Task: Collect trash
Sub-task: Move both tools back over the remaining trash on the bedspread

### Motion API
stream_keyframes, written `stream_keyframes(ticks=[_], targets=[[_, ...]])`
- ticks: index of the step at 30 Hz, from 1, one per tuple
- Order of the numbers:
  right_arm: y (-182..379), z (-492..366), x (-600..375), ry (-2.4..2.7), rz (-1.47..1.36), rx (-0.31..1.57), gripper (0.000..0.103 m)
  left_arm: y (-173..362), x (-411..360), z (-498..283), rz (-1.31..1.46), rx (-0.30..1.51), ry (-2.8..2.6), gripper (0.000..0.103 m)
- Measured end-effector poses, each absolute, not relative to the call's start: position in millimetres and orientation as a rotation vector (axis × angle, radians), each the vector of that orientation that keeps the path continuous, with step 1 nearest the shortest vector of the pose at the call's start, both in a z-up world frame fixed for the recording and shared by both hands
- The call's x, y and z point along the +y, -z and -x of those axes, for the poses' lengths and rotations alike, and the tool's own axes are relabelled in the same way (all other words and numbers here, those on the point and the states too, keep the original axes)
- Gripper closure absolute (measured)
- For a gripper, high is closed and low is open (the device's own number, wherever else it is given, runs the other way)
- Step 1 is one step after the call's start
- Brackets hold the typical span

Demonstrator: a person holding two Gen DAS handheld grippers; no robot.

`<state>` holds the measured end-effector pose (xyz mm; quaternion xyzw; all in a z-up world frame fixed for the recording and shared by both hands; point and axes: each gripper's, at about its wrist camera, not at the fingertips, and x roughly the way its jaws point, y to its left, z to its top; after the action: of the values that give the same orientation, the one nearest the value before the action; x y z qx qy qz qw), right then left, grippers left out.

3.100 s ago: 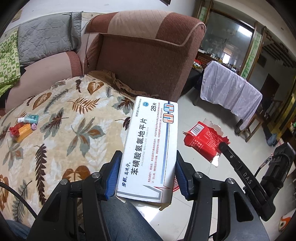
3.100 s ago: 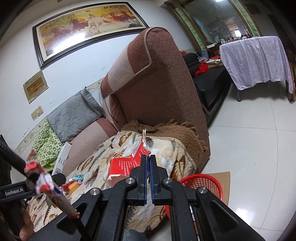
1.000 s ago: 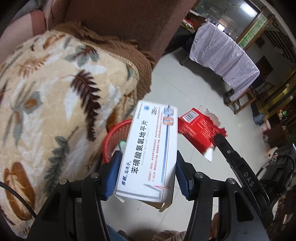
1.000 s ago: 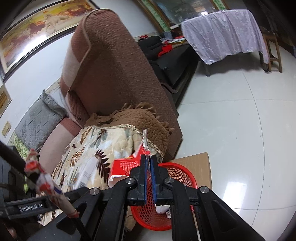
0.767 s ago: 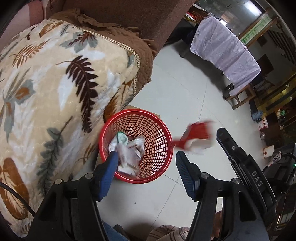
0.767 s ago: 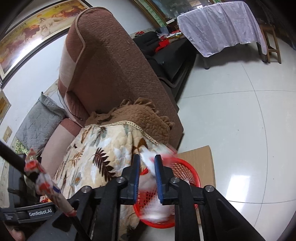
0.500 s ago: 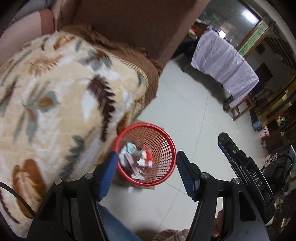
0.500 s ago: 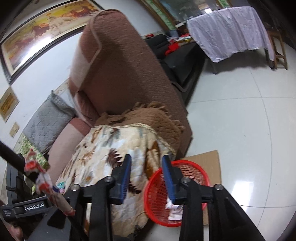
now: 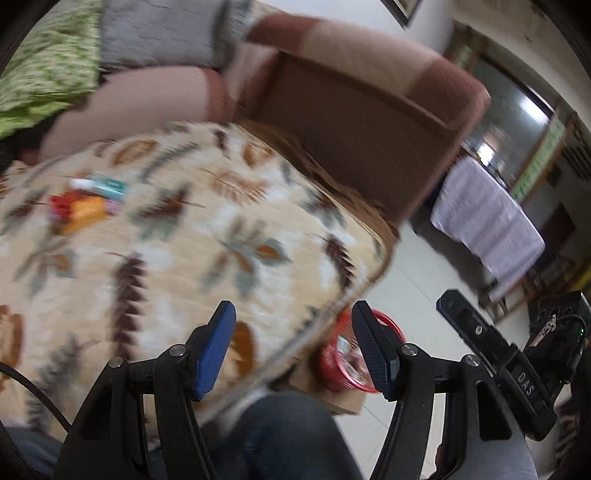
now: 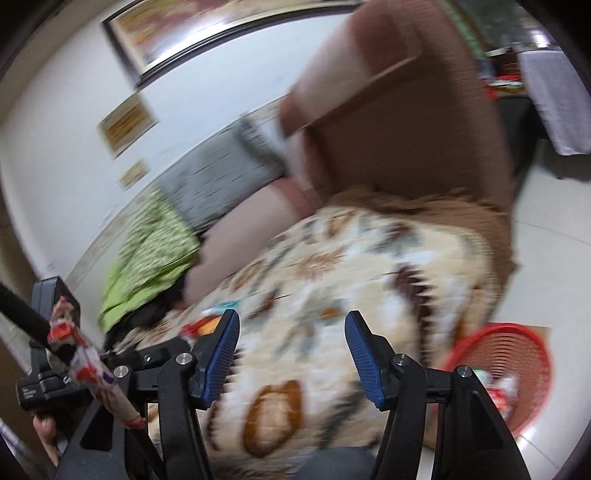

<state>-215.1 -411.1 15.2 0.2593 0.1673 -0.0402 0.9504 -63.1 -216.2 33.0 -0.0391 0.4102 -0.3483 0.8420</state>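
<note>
Blur smears both views, yet the main things read clearly enough. The left tongs (image 9: 293, 332) stand wide apart with nothing between their blue pads, hanging over the near edge of a leaf-patterned blanket (image 9: 177, 236) that covers the seat of a brown sofa (image 9: 369, 110). The right tongs (image 10: 291, 339) are likewise spread and empty above the same blanket (image 10: 332, 280). The red mesh basket (image 10: 506, 354) sits on the floor just beside the blanket's hanging edge, on a piece of cardboard (image 9: 332, 397), and crumpled wrappers (image 10: 496, 387) lie inside it; in the left view only part of the basket (image 9: 340, 365) shows behind the right-hand pad. Farther up the blanket, well away from the basket, a small cluster of litter (image 9: 88, 199) lies loose: something red and orange touching a pale teal and white piece, too blurred to name. Behind it a grey cushion (image 9: 159, 33) and a green patterned cloth (image 9: 40, 74) rest against the sofa back. A denim-clad knee (image 9: 284, 435) fills the bottom of the left view. Across the tiled floor stands a table draped in a white cloth (image 9: 484, 218).
</note>
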Motion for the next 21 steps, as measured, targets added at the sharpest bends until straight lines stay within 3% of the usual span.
stream_keyframes(ticks=[9, 14, 21], targets=[[-12, 105, -331, -0.178, -0.507, 0.458, 0.039, -46, -106, -12, 0.223, 0.854, 0.535, 0.039], [-1, 36, -310, -0.232, -0.535, 0.515, 0.038, -36, -53, -74, 0.361, 0.934, 0.336, 0.039], [22, -73, -295, -0.275, -0.577, 0.614, 0.038, -23, -37, -180, 0.458, 1.021, 0.266, 0.039]])
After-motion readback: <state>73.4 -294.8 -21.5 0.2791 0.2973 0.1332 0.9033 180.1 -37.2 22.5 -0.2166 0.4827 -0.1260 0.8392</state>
